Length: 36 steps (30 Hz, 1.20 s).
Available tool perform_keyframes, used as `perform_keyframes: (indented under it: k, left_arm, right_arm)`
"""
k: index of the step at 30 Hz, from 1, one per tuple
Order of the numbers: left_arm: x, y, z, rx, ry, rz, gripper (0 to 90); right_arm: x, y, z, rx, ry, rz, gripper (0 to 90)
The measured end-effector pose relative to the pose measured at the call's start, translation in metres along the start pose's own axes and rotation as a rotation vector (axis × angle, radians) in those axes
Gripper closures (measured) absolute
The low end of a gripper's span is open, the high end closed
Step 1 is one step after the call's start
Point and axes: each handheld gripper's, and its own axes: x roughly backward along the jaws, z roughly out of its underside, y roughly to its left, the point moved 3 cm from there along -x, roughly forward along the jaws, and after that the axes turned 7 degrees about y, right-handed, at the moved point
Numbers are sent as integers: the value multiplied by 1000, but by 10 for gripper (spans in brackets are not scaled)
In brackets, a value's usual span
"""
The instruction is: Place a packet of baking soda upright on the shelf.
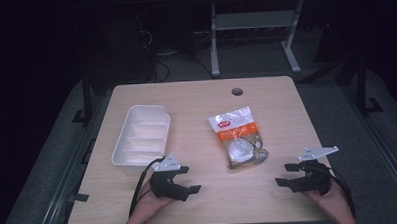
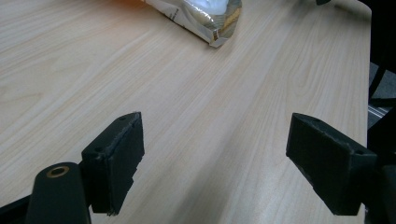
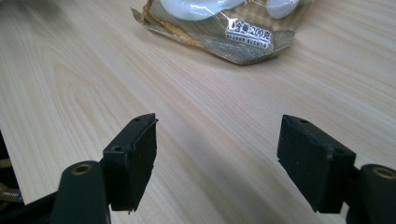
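Grippers rest low at the bottom of the high view, one at each side, both turned inward toward the middle of the light wooden table (image 1: 196,99). The left gripper (image 1: 187,180) sits lower left of centre, just below the white plastic divided tray (image 1: 141,135); the right gripper (image 1: 286,174) sits at the lower right. Each has its jaws spread wide with nothing between them, and only bare wood shows between the jaws in both gripper views. This looks like a ready stance, flanking the thing so either hand can reach it.

That thing is a crinkly clear-and-orange snack bag with white round pieces inside (image 1: 239,137), lying flat just right of the frame's centre, apart from the tray and from both grippers. Its long axis runs from upper left to lower right, slightly off vertical in the high view, the orange printed end toward the top and the clear, bulging end toward the bottom. In the right gripper view the bag (image 3: 224,28) lies at the top edge; in the left gripper view its corner (image 2: 205,18) shows at the top.
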Motion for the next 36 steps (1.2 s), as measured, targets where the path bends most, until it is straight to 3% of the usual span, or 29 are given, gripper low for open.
perform_keyframes:
  k: [12, 16, 19, 30, 36]
  left_arm:
    - [-2, 0, -1, 3, 2, -10, 190]
    - [-3, 1, -4, 12, -5, -14, 194]
    - [-3, 2, -6, 23, -8, -6, 195]
    - [-9, 2, -22, 27, -6, -8, 201]
    - [-17, 10, -39, 38, -7, 9, 216]
  right_arm:
    - [-3, 3, -9, 14, -10, 0, 270]
    - [-2, 2, -23, 33, -32, 1, 283]
    - [-3, -2, -32, 53, -9, 29, 287]
    - [-2, -7, -64, 63, -37, -18, 295]
    - [-6, -10, -85, 74, -49, -39, 314]
